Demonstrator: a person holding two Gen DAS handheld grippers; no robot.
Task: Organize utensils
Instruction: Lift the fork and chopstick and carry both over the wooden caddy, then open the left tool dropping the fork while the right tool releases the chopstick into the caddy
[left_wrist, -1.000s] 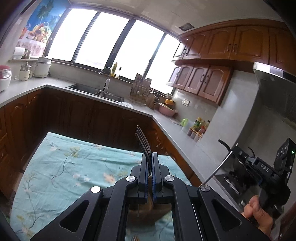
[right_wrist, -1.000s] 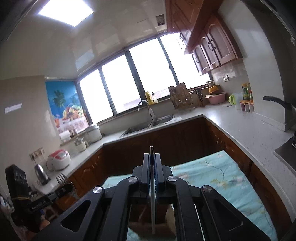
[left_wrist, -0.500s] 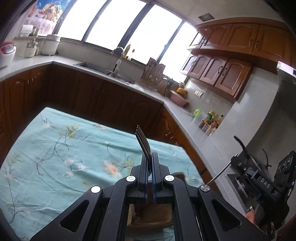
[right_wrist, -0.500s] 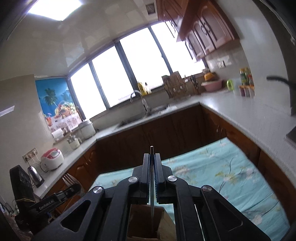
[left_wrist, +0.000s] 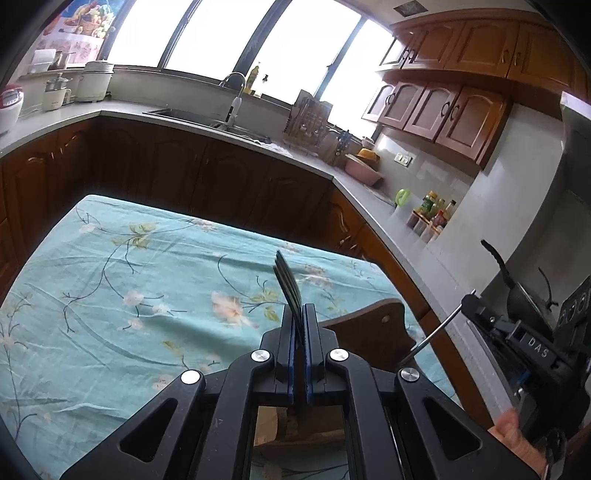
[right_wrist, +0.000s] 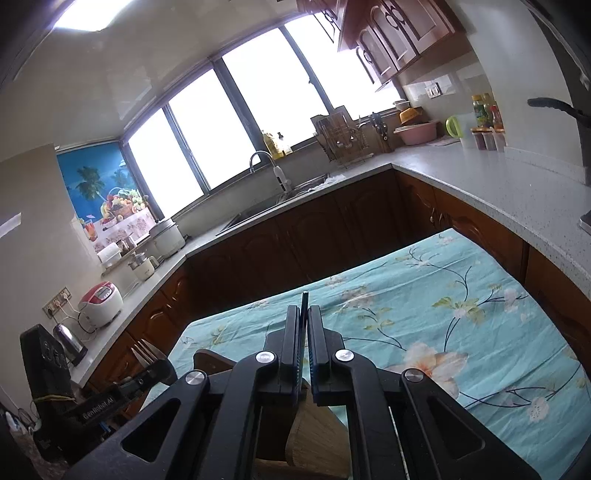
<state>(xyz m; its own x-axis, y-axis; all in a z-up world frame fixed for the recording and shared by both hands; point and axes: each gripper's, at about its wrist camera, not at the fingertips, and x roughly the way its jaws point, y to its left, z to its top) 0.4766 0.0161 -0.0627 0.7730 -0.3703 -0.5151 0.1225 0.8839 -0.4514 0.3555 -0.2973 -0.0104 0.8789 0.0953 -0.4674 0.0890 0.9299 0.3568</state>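
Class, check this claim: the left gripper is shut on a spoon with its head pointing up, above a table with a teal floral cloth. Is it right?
Not quite. The left gripper is shut on a fork, not a spoon: the left wrist view shows its tines pointing up. The teal floral cloth is right.
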